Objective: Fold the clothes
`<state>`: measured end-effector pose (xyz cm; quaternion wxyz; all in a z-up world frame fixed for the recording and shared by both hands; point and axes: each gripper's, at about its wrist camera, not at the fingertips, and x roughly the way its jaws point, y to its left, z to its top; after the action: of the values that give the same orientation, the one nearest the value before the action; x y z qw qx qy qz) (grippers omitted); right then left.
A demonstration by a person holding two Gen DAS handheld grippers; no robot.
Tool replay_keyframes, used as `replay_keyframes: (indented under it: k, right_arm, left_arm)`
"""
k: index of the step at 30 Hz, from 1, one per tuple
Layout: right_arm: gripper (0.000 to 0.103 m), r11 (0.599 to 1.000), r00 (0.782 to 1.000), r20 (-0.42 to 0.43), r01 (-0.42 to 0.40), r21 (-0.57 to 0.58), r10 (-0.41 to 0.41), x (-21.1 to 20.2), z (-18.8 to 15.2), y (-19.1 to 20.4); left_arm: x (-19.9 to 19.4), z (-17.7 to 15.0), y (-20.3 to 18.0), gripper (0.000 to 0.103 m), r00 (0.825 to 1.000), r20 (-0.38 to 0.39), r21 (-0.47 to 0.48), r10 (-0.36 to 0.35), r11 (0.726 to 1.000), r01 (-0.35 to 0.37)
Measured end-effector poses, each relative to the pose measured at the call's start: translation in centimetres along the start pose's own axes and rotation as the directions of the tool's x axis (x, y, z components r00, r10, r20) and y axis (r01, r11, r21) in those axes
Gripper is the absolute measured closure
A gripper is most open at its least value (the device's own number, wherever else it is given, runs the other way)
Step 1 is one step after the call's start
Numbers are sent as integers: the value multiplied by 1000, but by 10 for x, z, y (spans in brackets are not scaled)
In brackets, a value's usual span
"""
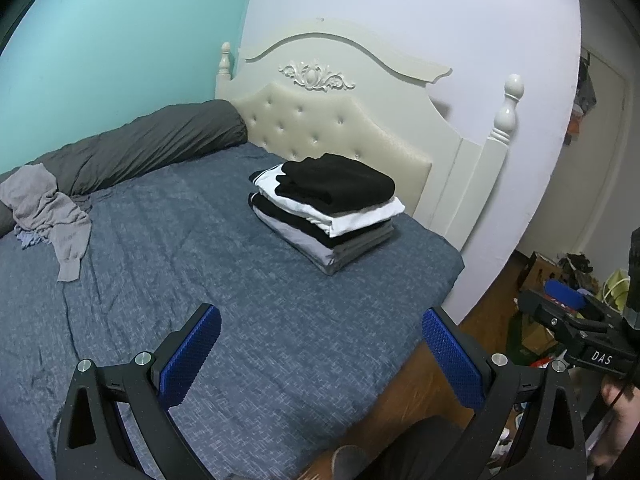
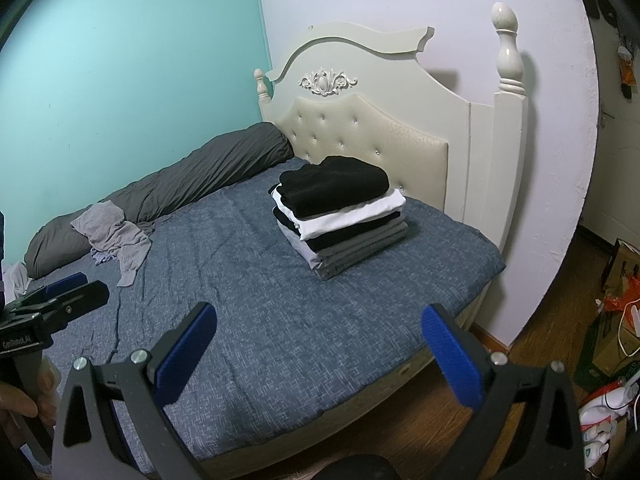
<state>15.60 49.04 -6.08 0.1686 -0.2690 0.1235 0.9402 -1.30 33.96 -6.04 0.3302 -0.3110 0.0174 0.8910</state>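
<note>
Your left gripper (image 1: 320, 354) hangs above the foot-side part of the bed (image 1: 248, 320), its blue-padded fingers (image 1: 191, 354) spread wide with nothing between them. Your right gripper (image 2: 320, 354) is in the same condition: fingers (image 2: 452, 356) well apart, empty, held over the near edge of the mattress. Each gripper shows in the other's view: the right one at the right margin of the left wrist view (image 1: 576, 320), the left one at the left margin of the right wrist view (image 2: 56, 296); from those side angles the jaw gap cannot be judged.

The stack of folded clothes (image 1: 328, 212) sits on the blue bedcover near the headboard edge, toward the bed's right-hand corner. A black garment (image 1: 340, 182) lies on top, a white one (image 1: 360, 212) under it, then black and grey layers beneath. The stack is squared and apart from both grippers.

An unfolded grey garment (image 1: 52, 216) lies crumpled at the far edge of the bed, partly resting against the rolled dark grey duvet (image 1: 148, 140) that runs along the teal wall. A bit of pale blue cloth (image 1: 30, 240) shows just beneath it.

The cream tufted headboard (image 1: 340, 128) stands behind the stack.
</note>
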Motion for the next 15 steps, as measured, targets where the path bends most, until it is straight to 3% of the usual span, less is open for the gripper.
replay_keyframes:
  k: [15]
  right_arm:
    - [0, 1000, 1000, -1, 2, 3, -2, 0, -1, 0]
  left_arm:
    - [-2, -1, 1, 1, 1000, 11, -3, -2, 1000, 2]
